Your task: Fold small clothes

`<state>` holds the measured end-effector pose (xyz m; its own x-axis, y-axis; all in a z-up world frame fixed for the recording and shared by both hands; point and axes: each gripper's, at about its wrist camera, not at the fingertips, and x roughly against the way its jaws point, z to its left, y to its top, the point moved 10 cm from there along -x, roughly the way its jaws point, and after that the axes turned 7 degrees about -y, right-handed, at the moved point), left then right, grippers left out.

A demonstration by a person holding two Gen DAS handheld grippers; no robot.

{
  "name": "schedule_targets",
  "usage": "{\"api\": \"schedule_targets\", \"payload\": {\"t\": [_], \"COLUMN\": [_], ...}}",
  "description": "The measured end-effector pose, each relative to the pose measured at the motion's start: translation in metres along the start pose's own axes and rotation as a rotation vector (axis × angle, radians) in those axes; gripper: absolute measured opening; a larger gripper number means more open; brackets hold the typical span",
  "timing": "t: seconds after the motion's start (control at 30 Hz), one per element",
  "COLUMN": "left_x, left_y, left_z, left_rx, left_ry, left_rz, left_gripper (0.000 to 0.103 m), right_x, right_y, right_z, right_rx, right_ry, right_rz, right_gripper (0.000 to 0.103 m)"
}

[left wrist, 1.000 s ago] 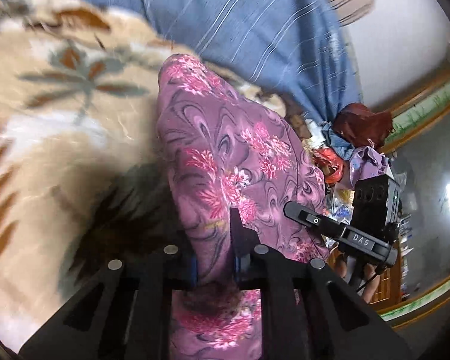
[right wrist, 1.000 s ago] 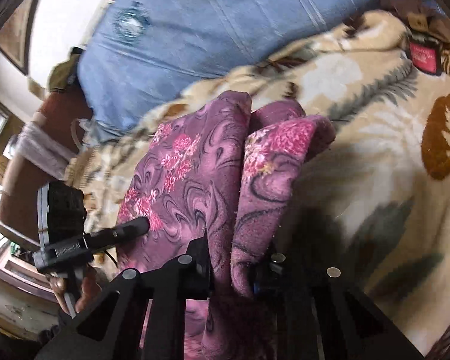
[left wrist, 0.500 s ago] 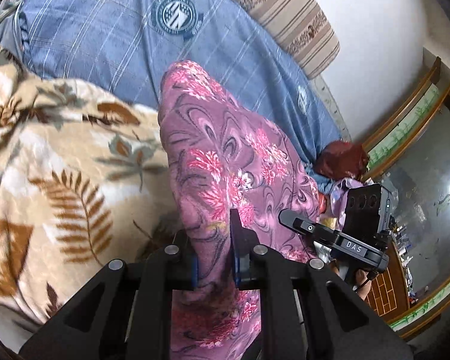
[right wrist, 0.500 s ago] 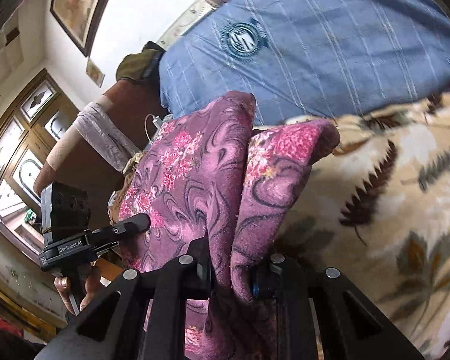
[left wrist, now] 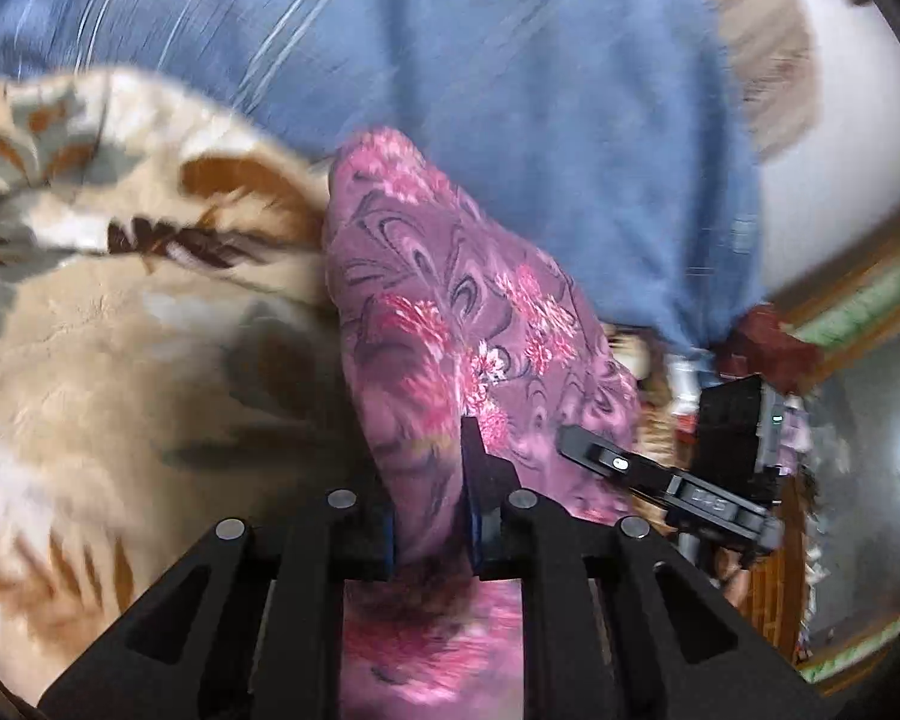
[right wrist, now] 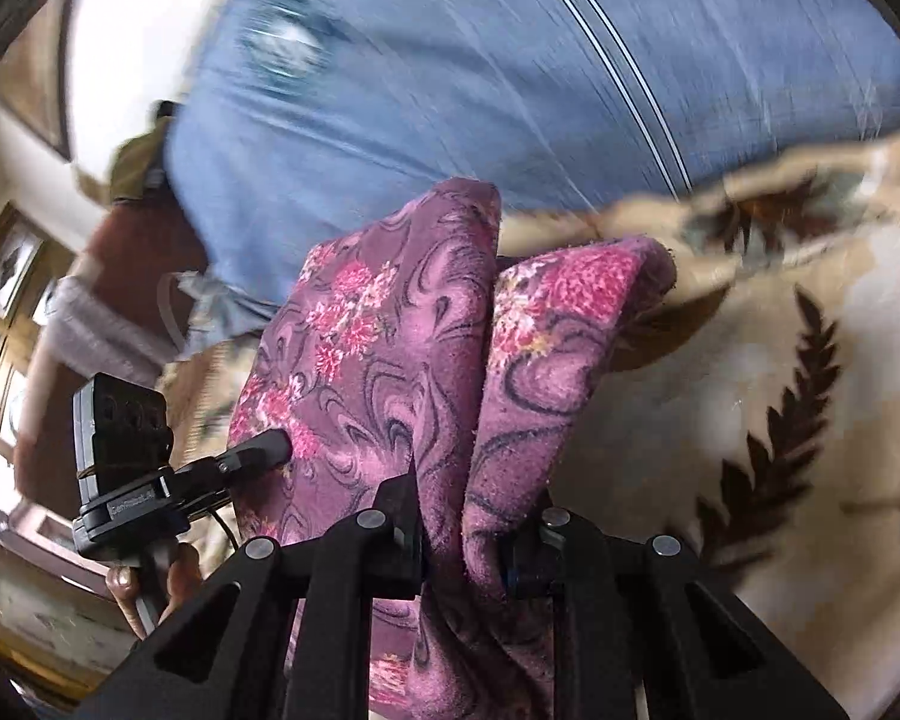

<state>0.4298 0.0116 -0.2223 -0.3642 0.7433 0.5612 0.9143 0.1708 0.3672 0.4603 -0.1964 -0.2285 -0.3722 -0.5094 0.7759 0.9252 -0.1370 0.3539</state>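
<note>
A purple garment with pink flowers [left wrist: 450, 300] hangs stretched between both grippers above a beige leaf-patterned blanket [left wrist: 120, 360]. My left gripper [left wrist: 429, 480] has one edge of the cloth between its fingers; its jaws are opening slightly, and the pads still press the fabric. In the right wrist view the garment [right wrist: 378, 360] shows a doubled fold, and my right gripper [right wrist: 465, 516] is shut on that fold. Each gripper shows in the other's view: the right gripper [left wrist: 594, 456] at the cloth's right edge, the left gripper [right wrist: 258, 450] at its left edge.
A large blue striped cloth [left wrist: 510, 90] covers the far side of the bed beyond the blanket [right wrist: 780, 420]. A hand [right wrist: 150, 588] holds the left gripper's handle. Dark red clothes [left wrist: 768, 342] lie at the bed's right end, with wooden furniture behind.
Both grippers swung across the bed together with the garment still pinched between them. The views tilted up toward the blue cloth and wall, then back down over the blanket, now blurred.
</note>
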Motion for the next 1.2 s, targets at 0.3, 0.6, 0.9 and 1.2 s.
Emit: {"api": "schedule_targets", "payload": {"t": [0.3,0.6,0.9,1.2], "left_x": [0.001,0.066,0.05,0.045], "left_y": [-0.009,-0.073,-0.115,-0.115], "left_z": [0.037,-0.007,0.012,0.011], "left_rx": [0.086,-0.017,0.045,-0.133], "left_ry": [0.088,0.119,0.081,0.302], "left_rz": [0.025,-0.016,-0.056,-0.139], "left_gripper": [0.049,0.071,0.054,0.081], "right_x": [-0.038,0.039,0.034,0.04], "right_y": [-0.005,-0.082,-0.114,-0.122], "right_z": [-0.035,-0.025,-0.05,-0.047], "right_rx": [-0.13,-0.085,-0.114,-0.013], "right_ry": [0.013,-0.042,-0.079,-0.25], "right_rz": [0.063,0.014,-0.038,-0.055], "right_gripper": [0.045,0.075,0.014,0.023]}}
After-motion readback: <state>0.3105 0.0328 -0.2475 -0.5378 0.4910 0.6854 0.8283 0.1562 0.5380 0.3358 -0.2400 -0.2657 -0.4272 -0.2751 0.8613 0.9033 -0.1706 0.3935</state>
